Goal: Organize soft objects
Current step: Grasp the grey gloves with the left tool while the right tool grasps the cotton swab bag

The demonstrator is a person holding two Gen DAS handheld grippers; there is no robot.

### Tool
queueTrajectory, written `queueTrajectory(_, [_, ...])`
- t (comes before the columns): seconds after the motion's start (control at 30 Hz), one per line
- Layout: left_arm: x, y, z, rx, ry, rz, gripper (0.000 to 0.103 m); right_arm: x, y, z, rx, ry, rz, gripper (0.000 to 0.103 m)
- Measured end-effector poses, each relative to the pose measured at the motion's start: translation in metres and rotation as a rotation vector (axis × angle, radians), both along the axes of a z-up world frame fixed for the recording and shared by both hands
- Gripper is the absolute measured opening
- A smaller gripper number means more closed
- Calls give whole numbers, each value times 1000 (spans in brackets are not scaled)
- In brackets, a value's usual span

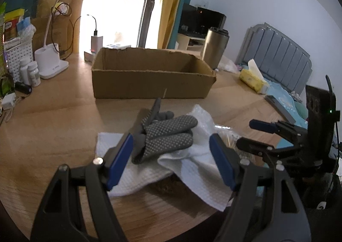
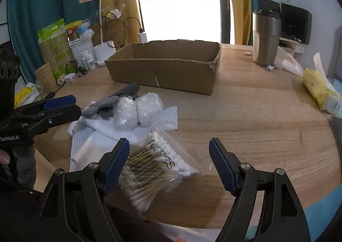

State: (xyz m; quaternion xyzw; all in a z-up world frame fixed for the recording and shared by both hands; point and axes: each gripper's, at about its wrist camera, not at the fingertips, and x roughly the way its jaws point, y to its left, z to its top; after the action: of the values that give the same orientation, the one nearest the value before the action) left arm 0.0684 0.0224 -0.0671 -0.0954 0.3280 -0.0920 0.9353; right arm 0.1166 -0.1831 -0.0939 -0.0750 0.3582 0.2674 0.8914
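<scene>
A: Left gripper is held wide apart, nothing clamped; the grey dotted gloves lie between its fingers, untouched, on the white cloth. Right gripper is likewise spread and empty, with the bag of cotton swabs beneath it, nearer one finger.

B: Location of the pile is noted: on the counter, in front of the cardboard box, which looks empty.

A: Risks are judged as follows. The cloth may be pinched along with a glove and the whole pile dragged. The slick swab bag may slip if caught off-centre.

B: Counts are entered: gloves, apparently two; bubble-wrap bundles, two; swab bag, one; box, one; cloth layers, not separable.
</scene>
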Motion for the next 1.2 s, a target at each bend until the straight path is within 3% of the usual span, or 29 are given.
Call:
queueTrajectory(0.07, [0, 1, -1, -9, 3, 0, 75, 1, 0, -7, -24, 9, -9, 88])
queueTrajectory(0.4, [1, 0, -8, -6, 20, 1, 75, 5, -4, -17, 65, 76, -8, 89])
queueTrajectory(0.77, [29, 3, -17, 20, 62, 31, 75, 8, -11, -15, 163, 111, 32, 56])
queueTrajectory(1.2, [50, 10, -27, -50, 122, 34, 75, 17, -40, 0, 138, 6, -59, 46])
